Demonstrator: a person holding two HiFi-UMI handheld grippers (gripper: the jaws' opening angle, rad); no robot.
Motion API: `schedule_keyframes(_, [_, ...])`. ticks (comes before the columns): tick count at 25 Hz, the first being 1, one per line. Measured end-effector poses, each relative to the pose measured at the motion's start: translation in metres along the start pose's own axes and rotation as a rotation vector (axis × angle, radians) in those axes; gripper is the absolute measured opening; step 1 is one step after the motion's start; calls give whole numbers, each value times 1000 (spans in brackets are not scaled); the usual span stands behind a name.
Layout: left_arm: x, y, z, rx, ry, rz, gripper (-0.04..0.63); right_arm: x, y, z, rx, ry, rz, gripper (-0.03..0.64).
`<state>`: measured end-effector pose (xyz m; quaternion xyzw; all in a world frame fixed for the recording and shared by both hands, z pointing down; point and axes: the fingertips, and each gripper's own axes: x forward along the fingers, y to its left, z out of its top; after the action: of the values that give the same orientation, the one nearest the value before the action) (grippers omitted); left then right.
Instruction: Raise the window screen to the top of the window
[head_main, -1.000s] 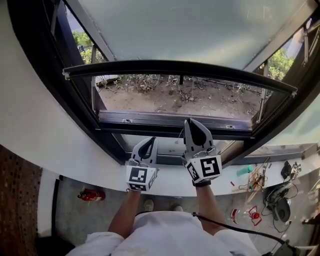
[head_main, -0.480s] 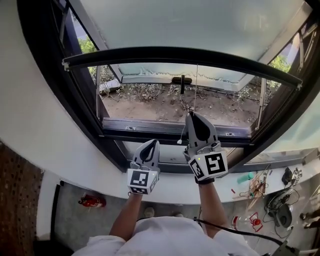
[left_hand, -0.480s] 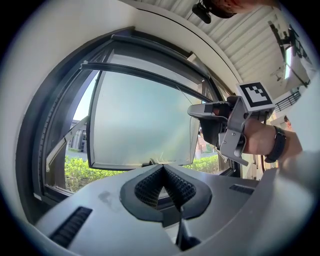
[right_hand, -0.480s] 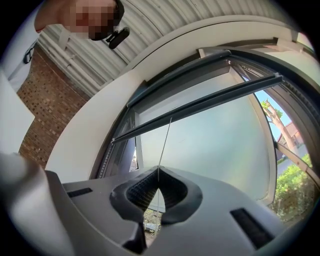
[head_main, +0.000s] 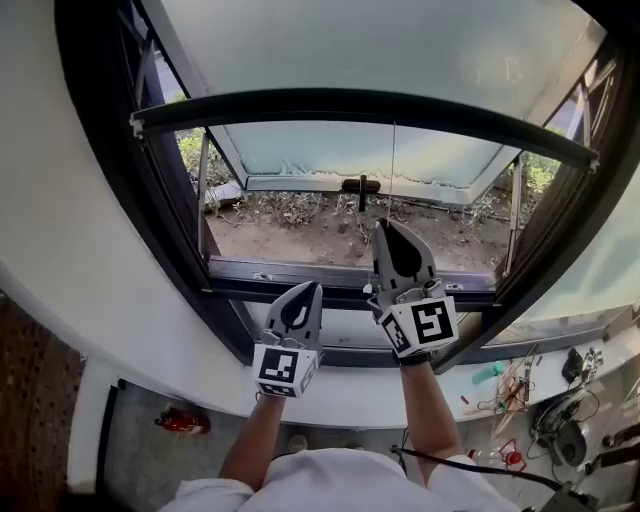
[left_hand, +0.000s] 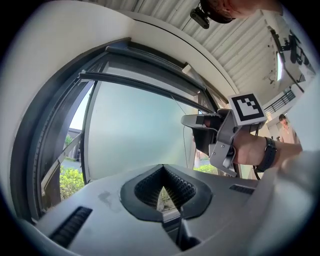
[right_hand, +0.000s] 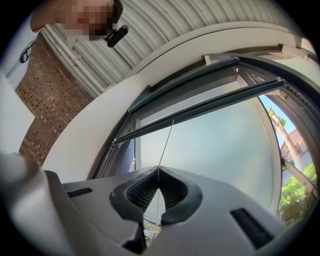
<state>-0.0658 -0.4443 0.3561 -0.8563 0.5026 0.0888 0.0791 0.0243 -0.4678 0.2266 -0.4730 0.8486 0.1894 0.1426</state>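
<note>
Window frame, seen from just inside, with the pale glass sash swung outward beyond it. The window screen ends in a dark bottom rail, whose long axis runs from the frame's left edge to its right edge, well above the lower edge. A thin pull cord hangs straight down from near the rail's middle.

The coming lift turns on this vertical line: the rail lies directly above the right gripper, joined to it by the cord. The jaws are closed, pinching the cord at their tips, as the right gripper view shows.

The right hand is the nearer and the higher, with its forearm raised and the gripper pointing up toward the rail. The left gripper sits just beside and lower, jaws closed on nothing, likewise tilted upward.
</note>
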Motion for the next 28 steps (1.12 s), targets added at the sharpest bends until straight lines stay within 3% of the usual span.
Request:
schedule_keyframes(9, [8,1,39,46,-59,-10,0,27,-14,55,-70,-73,-1,2])
schedule_keyframes(24, [16,-6,71,71,-98,-43,0,86,-40,154,-244,-184,-23,2])
schedule_keyframes(28, [15,-6,66,68,-88,-45,0,93,-51,189,-204,-247,-25,2])
